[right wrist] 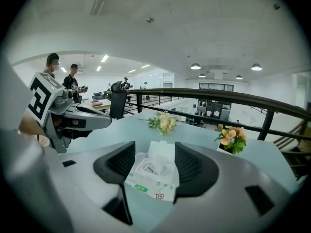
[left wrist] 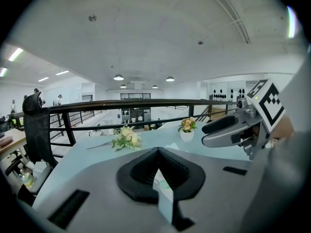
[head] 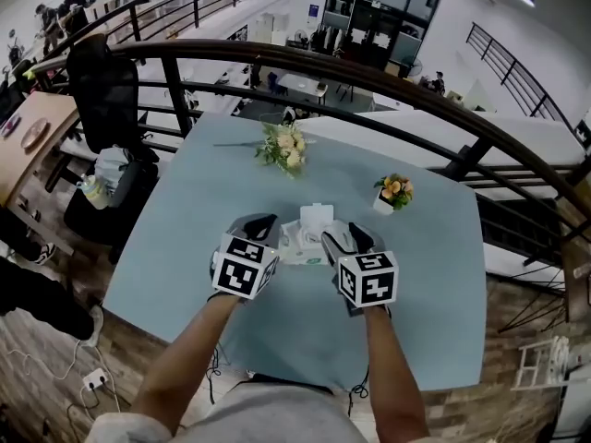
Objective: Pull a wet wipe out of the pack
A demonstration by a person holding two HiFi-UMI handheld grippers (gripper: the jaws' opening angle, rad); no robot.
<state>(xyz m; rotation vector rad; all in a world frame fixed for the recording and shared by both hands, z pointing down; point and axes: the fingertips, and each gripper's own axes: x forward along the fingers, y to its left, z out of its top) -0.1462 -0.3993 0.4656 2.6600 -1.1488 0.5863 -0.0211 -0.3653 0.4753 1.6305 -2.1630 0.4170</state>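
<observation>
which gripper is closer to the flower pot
Right. The right gripper sits this side of the flower pot; the left gripper is farther off, across the wipe pack.

The table has a smooth, matt, pale blue top. The wipe pack is of soft white plastic film, a little glossy and wrinkled, with a stiffer plastic lid. The left gripper and the right gripper have matt grey plastic bodies and black ribbed pads, which look like rubber. The railing is dark, smooth metal. The floor looks like rough wooden planks.
</observation>
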